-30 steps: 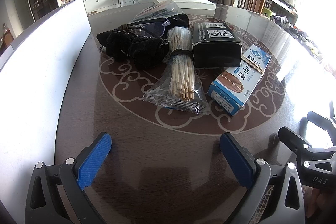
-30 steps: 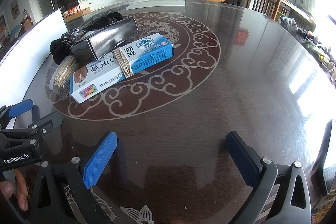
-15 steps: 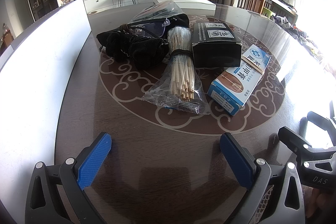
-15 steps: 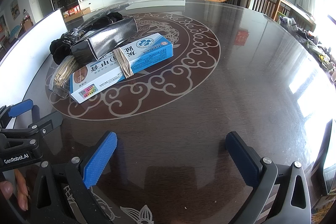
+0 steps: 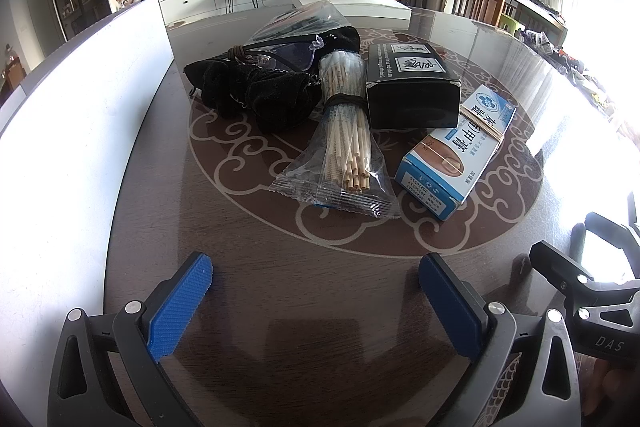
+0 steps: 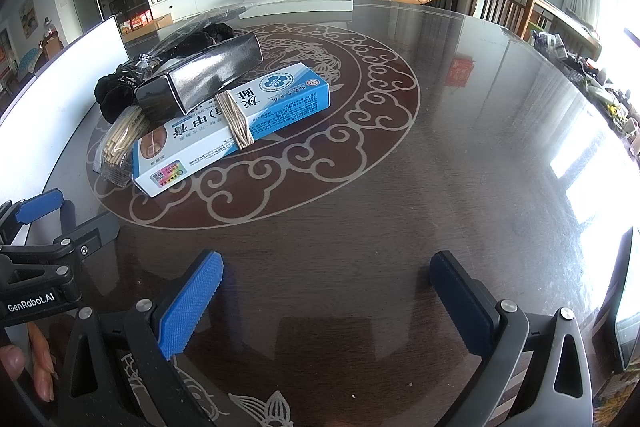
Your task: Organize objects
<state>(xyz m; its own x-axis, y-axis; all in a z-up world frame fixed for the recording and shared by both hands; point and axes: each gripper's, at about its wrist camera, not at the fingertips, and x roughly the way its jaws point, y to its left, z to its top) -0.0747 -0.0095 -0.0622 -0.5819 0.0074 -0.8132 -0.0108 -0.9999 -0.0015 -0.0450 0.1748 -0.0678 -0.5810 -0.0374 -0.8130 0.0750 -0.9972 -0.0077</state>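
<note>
You are holding the left tongs [image 5: 316, 291] and the right tongs [image 6: 326, 287] spread wide and empty, low over the bare worktop [image 6: 460, 147], likely squaring up before a first pick. Ahead, the pile is sitting untouched on the worktop's patterned ring: bagged sticks [image 5: 348, 151] leaning beside a black box [image 5: 412, 87], a rubber-banded blue carton [image 5: 456, 155] touching it, a black pouch [image 5: 256, 91] behind

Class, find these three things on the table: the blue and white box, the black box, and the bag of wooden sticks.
blue and white box [image 6: 224, 131], right wrist view, on its top face.
black box [image 5: 412, 103], left wrist view, on its near end.
bag of wooden sticks [image 5: 348, 147], left wrist view, on the sticks' middle.
</note>
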